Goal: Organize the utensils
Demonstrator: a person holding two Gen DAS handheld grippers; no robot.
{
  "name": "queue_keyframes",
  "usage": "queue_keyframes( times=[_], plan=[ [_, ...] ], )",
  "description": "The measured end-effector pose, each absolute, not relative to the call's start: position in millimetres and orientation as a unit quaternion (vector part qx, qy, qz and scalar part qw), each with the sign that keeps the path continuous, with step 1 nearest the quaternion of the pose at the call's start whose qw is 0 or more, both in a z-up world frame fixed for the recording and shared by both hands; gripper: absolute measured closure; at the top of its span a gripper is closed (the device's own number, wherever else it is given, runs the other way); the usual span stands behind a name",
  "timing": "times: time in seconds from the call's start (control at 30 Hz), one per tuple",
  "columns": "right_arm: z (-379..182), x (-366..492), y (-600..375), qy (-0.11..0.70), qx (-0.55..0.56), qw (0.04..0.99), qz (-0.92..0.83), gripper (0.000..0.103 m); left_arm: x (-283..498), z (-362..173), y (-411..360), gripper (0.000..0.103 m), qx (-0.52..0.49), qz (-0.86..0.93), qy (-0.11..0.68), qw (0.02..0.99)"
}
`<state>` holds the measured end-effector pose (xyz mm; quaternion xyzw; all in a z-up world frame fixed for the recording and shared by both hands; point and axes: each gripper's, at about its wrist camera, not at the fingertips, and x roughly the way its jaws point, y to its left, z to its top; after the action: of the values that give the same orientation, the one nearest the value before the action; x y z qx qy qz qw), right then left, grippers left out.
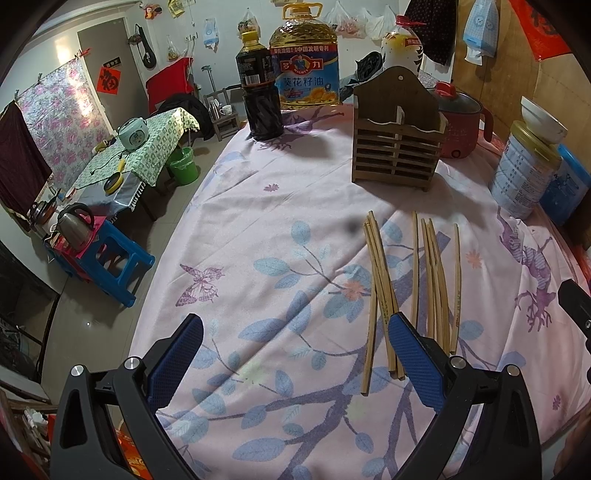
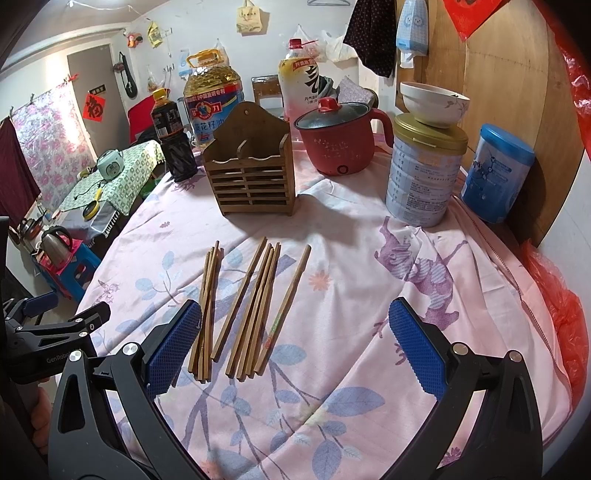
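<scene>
Chopsticks [image 1: 410, 288] before wooden holder [image 1: 397, 144]

Pink tablecloth [image 2: 351, 236] printed with blue leaves and purple deer. Tan wooden chopsticks [image 2: 255, 306]; brown slatted holder [image 2: 251, 184]. Red pot [image 2: 340, 147]; gripper pads [image 2: 173, 347] blue, dotted.

White wall [image 1: 229, 14] at 12 o'clock, hung with plastic bags [image 1: 354, 20]. Grey door [image 1: 107, 62] at 10 o'clock, floral sheet [image 1: 62, 118] just beside it. Side table [image 1: 140, 155] under green cloth at 9 o'clock; blue stool [image 1: 118, 266] below. Pale tile floor [image 1: 96, 317]. Wooden board [image 2: 491, 74] at 2 o'clock.
</scene>
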<state>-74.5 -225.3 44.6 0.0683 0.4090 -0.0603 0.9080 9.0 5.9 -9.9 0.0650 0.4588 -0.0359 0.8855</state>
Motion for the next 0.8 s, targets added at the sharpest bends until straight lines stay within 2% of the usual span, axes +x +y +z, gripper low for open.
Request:
queue_keyframes(
  times=[0.8],
  plan=[
    [39.6,-74.2,-226.9,0.413,0.074,0.906,-0.061,0.005,3.4,-12.8,11.3,0.005,0.041,-0.047,0.469,0.881]
  ],
)
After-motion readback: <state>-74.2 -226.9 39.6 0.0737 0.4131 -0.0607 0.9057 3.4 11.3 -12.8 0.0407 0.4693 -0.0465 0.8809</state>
